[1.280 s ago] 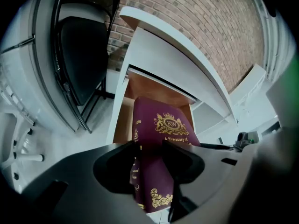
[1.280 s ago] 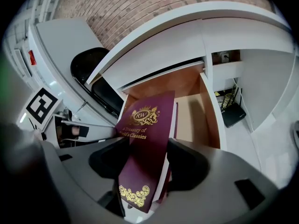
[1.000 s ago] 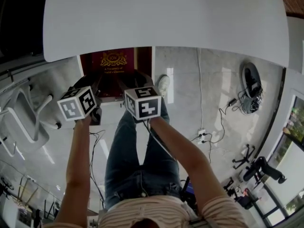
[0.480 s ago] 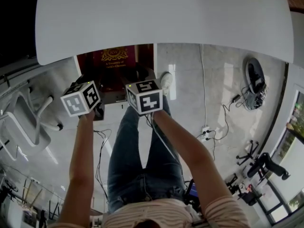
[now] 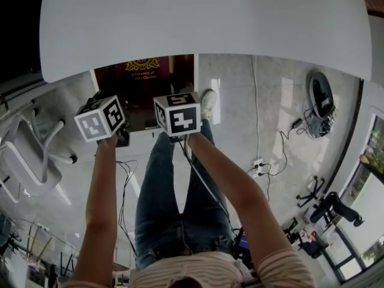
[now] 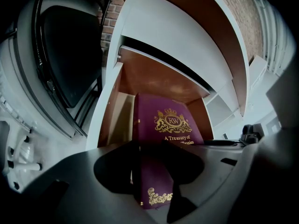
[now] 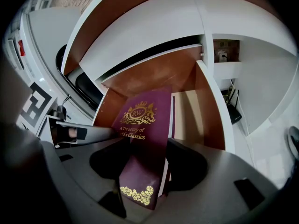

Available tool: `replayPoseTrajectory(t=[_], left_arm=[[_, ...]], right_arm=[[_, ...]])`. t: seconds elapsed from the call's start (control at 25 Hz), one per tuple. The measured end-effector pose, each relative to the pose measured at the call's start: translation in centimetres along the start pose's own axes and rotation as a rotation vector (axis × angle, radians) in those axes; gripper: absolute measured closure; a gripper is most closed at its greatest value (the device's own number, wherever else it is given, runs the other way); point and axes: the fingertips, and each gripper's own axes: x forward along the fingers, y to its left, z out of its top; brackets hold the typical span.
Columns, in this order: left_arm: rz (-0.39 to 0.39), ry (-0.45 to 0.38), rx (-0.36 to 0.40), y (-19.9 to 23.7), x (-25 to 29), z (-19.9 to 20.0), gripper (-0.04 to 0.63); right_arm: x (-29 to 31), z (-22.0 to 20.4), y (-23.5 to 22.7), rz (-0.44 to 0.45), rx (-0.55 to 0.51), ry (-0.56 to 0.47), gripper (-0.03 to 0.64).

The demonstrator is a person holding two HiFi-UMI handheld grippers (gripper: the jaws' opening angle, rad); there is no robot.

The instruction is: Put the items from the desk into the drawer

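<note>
Head view — left tool [image 6: 154, 174], right tool [image 7: 140, 176] grip book [image 5: 142, 72] — angled into drawer [image 7: 206, 107].

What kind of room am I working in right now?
Most likely an office or lab workspace: a white desk with an open wood-lined drawer, a white swivel chair on a glossy floor, and a power strip with cables trailing nearby.

The book [image 5: 143, 71] reaches into the open drawer [image 5: 107, 80], which sits under the near edge of the desk [image 5: 204, 23], at 12 o'clock from the person. The book's near end is clamped between the jaws of the left gripper [image 6: 154, 169] and of the right gripper [image 7: 140, 171], just beside it at 3 o'clock.
</note>
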Motion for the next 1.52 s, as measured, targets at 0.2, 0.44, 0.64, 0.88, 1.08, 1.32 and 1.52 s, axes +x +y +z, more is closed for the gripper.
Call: replayPoseTrajectory(t=[0.2,0.44,0.64,0.88,1.08,1.32,1.52], left_arm=[[0.011,0.004,0.005,0.0,0.8,0.3,0.417],[0.021,0.018,0.009,-0.3,2.2,-0.2,0.42],[0.064,0.043,0.025,0.0,2.5,-0.3,0.422],[0.074,0.05,0.044,0.3,3.2,-0.2,0.423],[0.082,0.042,0.05,0.2,3.3,-0.2,0.422],[0.078,0.039,0.034,0.2,3.2,-0.2,0.422],[0.076,0.04,0.019,0.2,3.1,-0.1,0.426]], right_arm=[[0.6,0.3,-0.7,-0.024,-0.014,0.014,0.365],[1.2,0.1,-1.7,-0.053,-0.033,0.021,0.365],[1.9,-0.2,-2.2,-0.071,-0.031,0.027,0.365],[2.7,-0.2,-2.5,-0.076,-0.02,0.028,0.365],[2.9,-0.4,-2.7,-0.074,-0.026,0.031,0.365],[2.9,-0.4,-2.7,-0.085,-0.038,0.023,0.365],[2.2,-0.2,-2.8,-0.147,-0.082,0.03,0.365]])
